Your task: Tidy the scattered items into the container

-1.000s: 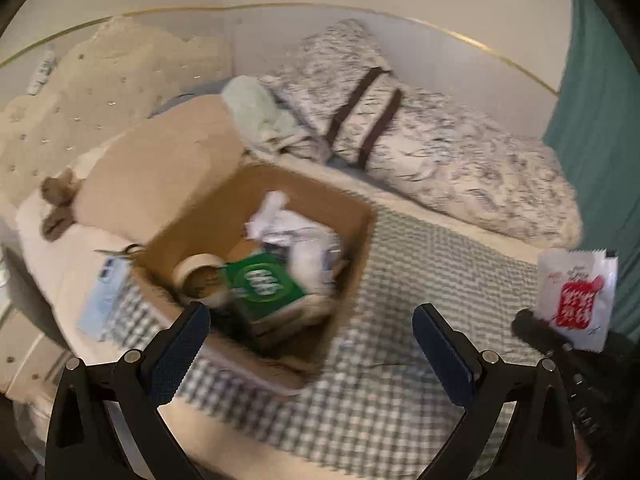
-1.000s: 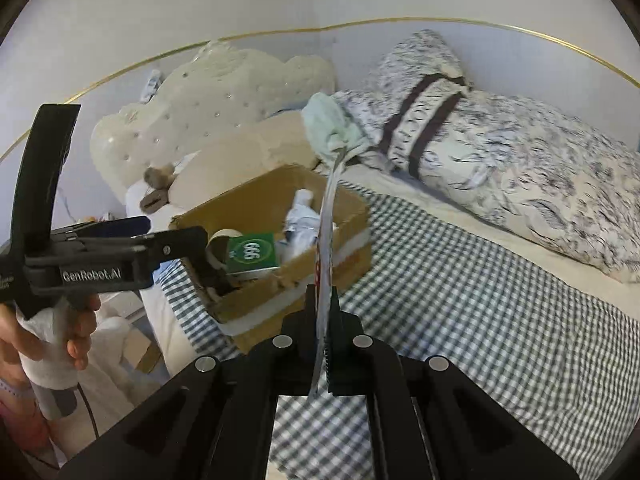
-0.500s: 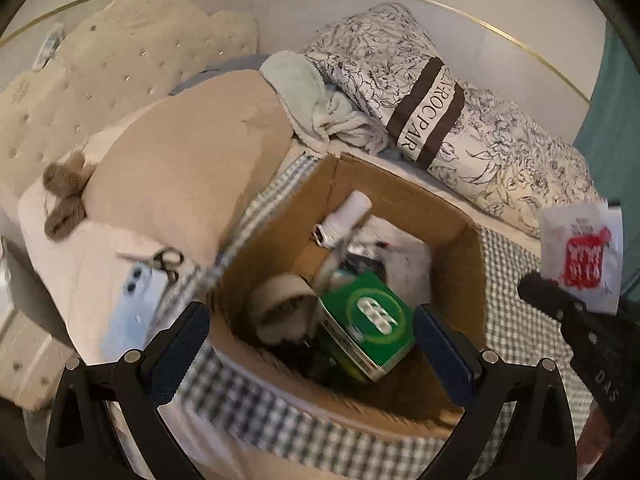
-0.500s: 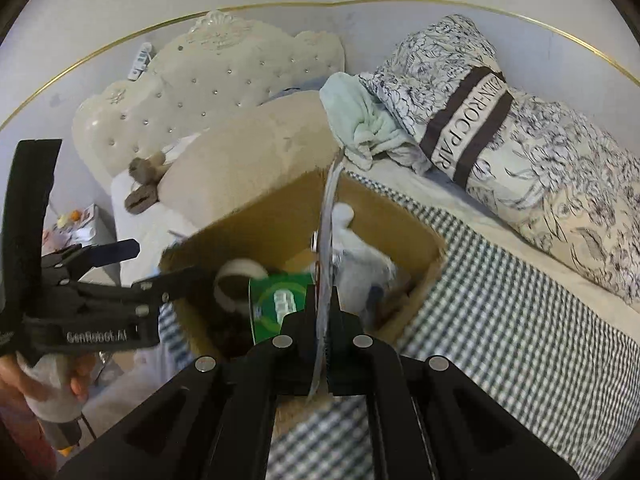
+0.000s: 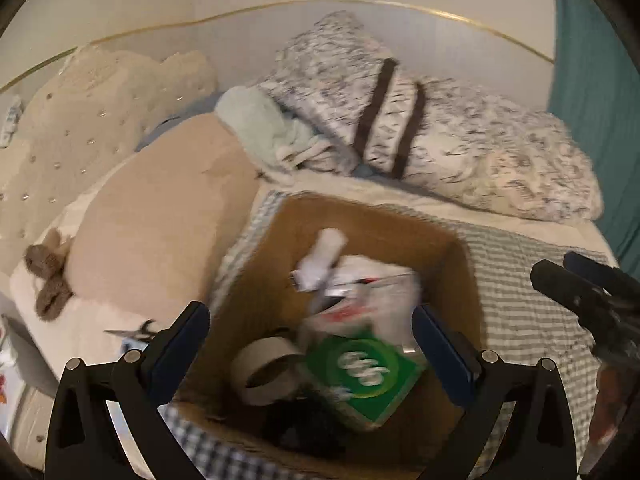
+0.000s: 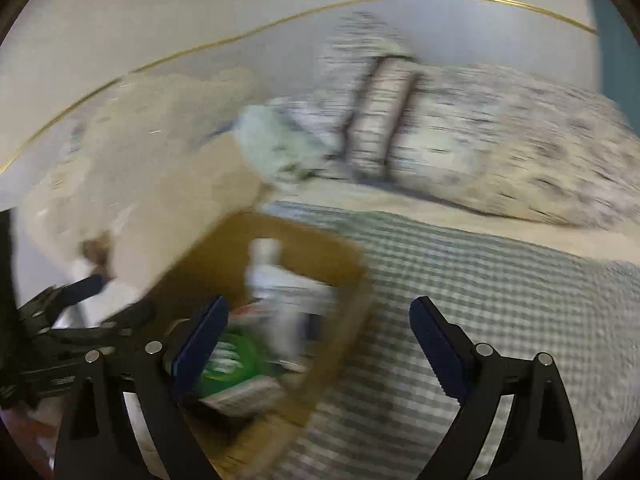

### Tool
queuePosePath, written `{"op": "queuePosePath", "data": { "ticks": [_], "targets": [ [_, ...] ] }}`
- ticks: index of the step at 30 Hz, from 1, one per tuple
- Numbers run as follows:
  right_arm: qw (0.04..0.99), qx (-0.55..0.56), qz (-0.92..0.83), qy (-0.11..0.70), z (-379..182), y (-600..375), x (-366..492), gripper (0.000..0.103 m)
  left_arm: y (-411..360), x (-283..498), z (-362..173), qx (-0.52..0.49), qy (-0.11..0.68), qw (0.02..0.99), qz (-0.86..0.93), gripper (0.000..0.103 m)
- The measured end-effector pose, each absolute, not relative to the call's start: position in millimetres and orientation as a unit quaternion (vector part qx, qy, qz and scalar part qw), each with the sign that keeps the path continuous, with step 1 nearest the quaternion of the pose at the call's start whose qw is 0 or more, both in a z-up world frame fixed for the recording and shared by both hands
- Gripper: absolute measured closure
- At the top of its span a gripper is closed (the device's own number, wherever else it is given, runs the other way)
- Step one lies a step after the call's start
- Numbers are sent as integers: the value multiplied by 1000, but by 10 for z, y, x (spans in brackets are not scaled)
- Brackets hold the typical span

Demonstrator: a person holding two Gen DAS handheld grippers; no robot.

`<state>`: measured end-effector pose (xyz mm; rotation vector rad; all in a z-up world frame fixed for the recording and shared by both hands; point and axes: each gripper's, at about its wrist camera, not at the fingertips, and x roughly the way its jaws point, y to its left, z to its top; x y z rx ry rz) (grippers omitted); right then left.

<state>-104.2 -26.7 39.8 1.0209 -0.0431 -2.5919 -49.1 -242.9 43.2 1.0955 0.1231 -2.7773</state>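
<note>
A brown cardboard box [image 5: 372, 220] stands on the checked bedspread [image 5: 516, 256]. It holds a green packet [image 5: 362, 376], a tape roll [image 5: 262, 372], a white bottle [image 5: 320, 258] and a white-and-red sachet [image 5: 376, 292]. My left gripper [image 5: 310, 344] is open and empty over the box's near side. My right gripper [image 6: 318, 334] is open and empty above the box's right rim [image 6: 352, 320]; it also shows at the right edge of the left wrist view [image 5: 580, 284]. The right wrist view is blurred.
A tan pillow [image 5: 160, 232] lies left of the box, with scissors [image 5: 134, 332] beside it. A floral duvet [image 5: 440, 140] and a pale green cloth [image 5: 260, 124] lie behind. A padded headboard [image 5: 92, 108] is at far left, a teal curtain [image 5: 596, 80] at right.
My right gripper was shut on the white-and-red sachet; its jaws now stand open and the sachet lies in the box. Both grippers have shifted a little over the box.
</note>
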Motion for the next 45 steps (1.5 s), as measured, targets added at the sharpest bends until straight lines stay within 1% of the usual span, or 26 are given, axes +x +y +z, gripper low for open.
{"op": "queuePosePath", "data": {
  "ticks": [3,5,10,18,29,39,45],
  "targets": [
    [83,367,-926,-11,335,108,-915,2,-2135,-496,418,367,42,52,-928,0],
    [49,381,-923,-4,240,338,-738,2,-1962,-499,377,376,37,46,-925,0],
    [45,407,-912,-11,78,644,-486,0,-1615,-400,340,399,18,53,-915,0],
    [24,401,-915,-38,140,871,-274,0,-1476,-224,422,402,-2,50,-914,0],
    [19,405,-914,-6,136,746,-296,0,-1515,-200,403,399,10,39,-916,0],
    [20,415,-910,-6,73,725,-340,0,-1557,-253,316,413,16,41,-910,0],
    [19,416,-909,-6,50,744,-343,0,-1520,-186,361,390,14,32,-920,0]
  ]
}}
